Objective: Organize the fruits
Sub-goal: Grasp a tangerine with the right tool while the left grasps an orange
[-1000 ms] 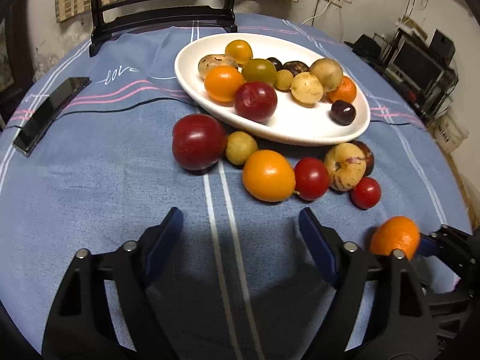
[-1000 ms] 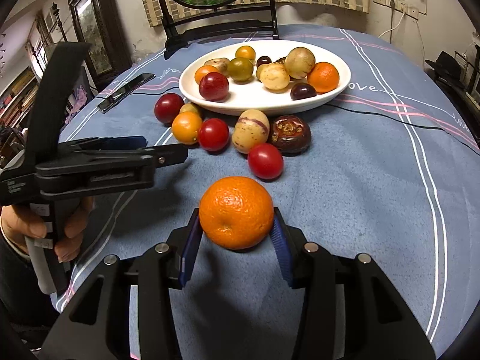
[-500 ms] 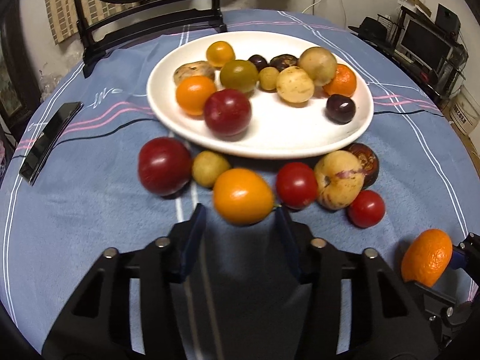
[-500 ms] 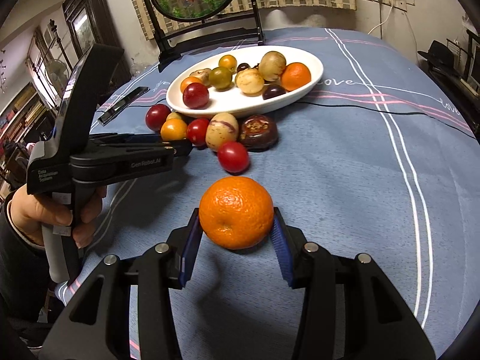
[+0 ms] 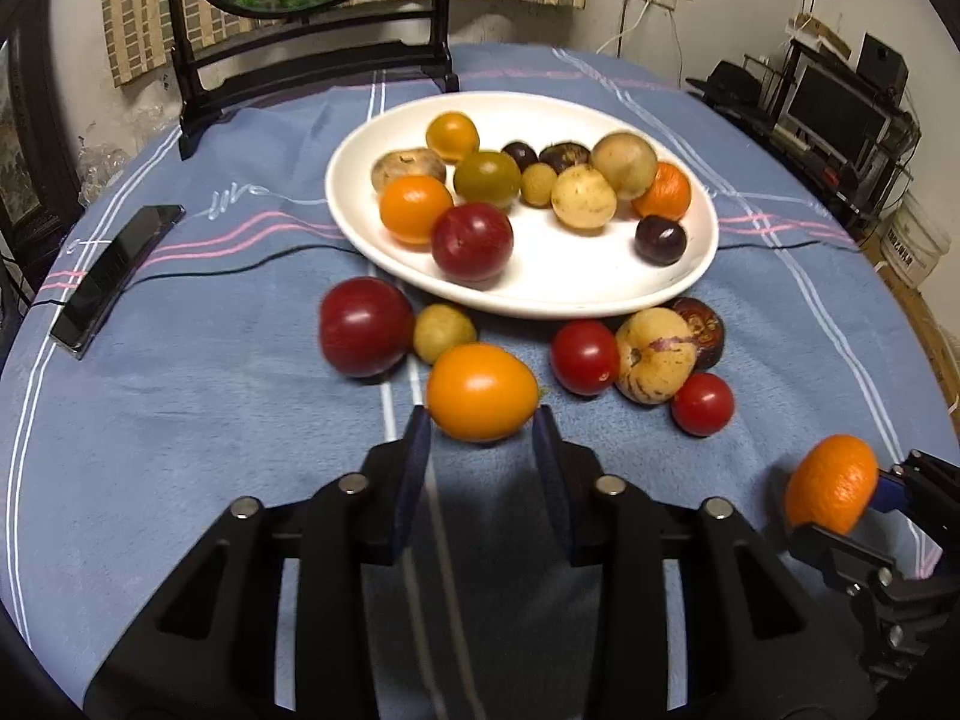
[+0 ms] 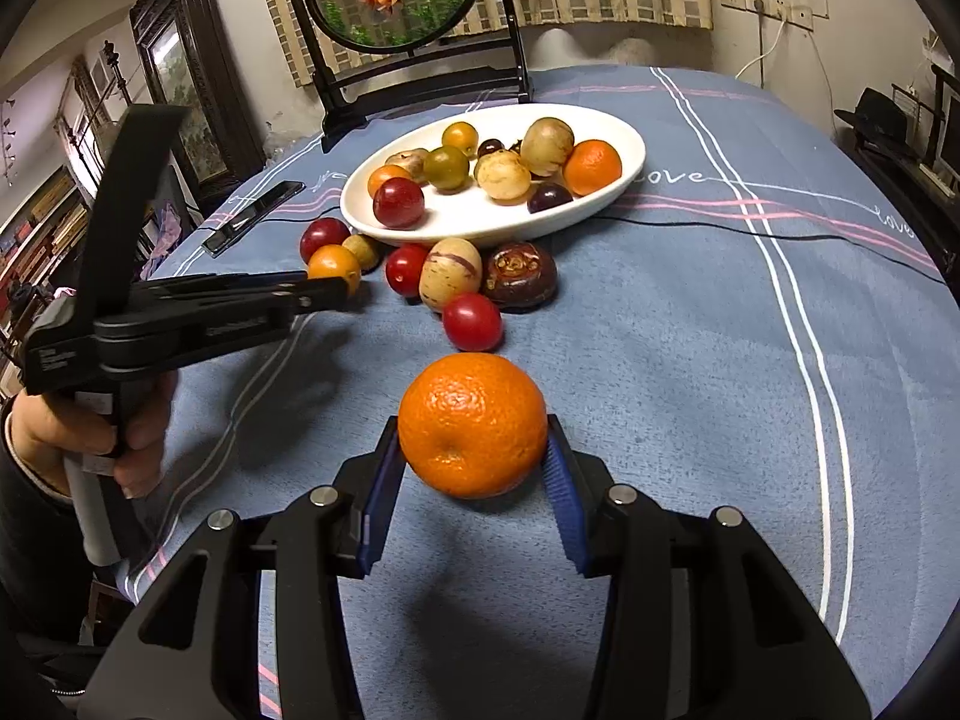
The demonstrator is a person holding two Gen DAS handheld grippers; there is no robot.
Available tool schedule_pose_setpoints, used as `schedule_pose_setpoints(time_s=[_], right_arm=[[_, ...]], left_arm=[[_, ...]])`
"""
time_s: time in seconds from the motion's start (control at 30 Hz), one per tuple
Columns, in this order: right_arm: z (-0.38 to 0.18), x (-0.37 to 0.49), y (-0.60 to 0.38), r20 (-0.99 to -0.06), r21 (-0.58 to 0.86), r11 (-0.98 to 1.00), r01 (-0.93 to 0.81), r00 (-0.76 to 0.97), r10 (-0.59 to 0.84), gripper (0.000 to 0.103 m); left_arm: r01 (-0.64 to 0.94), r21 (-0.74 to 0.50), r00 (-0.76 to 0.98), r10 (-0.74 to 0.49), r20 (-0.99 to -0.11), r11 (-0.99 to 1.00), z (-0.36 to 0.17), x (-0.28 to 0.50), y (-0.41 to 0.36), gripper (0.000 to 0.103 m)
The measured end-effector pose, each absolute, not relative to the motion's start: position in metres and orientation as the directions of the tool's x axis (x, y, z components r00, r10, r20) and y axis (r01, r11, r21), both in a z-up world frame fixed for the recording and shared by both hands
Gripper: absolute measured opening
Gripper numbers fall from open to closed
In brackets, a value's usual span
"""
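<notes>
A white plate holds several fruits at the table's middle. Loose fruits lie in front of it: a dark red plum, a small yellow-green fruit, an orange tomato, two red tomatoes, a striped pepino and a brown fruit. My left gripper has closed on the orange tomato, which sits between its fingertips. My right gripper is shut on a mandarin, held just above the cloth; it also shows in the left wrist view.
A black phone lies at the left on the blue cloth with a black cable running past the plate. A dark wooden stand with a round screen is behind the plate. Shelves with electronics stand at the right.
My left gripper moved forward to the orange tomato and narrowed its jaws around it. My right gripper kept hold of the mandarin and drew back a little from the plate.
</notes>
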State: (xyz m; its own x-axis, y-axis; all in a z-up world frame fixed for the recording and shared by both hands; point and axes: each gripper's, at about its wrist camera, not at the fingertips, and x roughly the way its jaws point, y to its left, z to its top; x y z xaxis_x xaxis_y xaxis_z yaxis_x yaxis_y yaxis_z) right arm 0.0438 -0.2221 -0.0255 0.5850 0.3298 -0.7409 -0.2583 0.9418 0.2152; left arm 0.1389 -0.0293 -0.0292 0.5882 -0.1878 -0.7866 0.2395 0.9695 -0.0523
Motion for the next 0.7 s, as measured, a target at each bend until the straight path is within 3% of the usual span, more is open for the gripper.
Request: schedule_pose_setpoints(time_s=[0.2, 0.3, 0.33, 0.47, 0.53, 0.7], right_arm=[[-0.014, 0.046, -0.223, -0.727, 0.191, 0.947, -0.258, 0.61, 0.313, 0.046], [-0.013, 0.047, -0.223, -0.724, 0.193, 0.946, -0.26, 0.613, 0.316, 0.046], [-0.014, 0.047, -0.223, -0.724, 0.196, 0.945, -0.263, 0.611, 0.32, 0.046], [-0.016, 0.049, -0.223, -0.727, 0.205, 0.943, -0.261, 0.605, 0.325, 0.046], [-0.017, 0.05, -0.224, -0.726, 0.209, 0.942, -0.261, 0.604, 0.328, 0.046], [-0.02, 0.052, -0.227, -0.73, 0.217, 0.943, -0.254, 0.599, 0.329, 0.046]], left_arm=[[0.278, -0.059, 0.614, -0.225, -0.757, 0.959, -0.01, 0.127, -0.027, 0.022], [0.259, -0.048, 0.611, -0.202, -0.765, 0.965, -0.019, 0.131, -0.027, 0.041], [0.256, -0.047, 0.609, -0.198, -0.768, 0.966, -0.022, 0.133, -0.027, 0.043], [0.253, -0.051, 0.572, -0.192, -0.798, 0.966, -0.037, 0.144, -0.031, 0.043], [0.244, -0.055, 0.555, -0.186, -0.811, 0.968, -0.045, 0.151, -0.033, 0.036], [0.231, -0.071, 0.539, -0.189, -0.821, 0.97, -0.051, 0.163, -0.039, 0.038]])
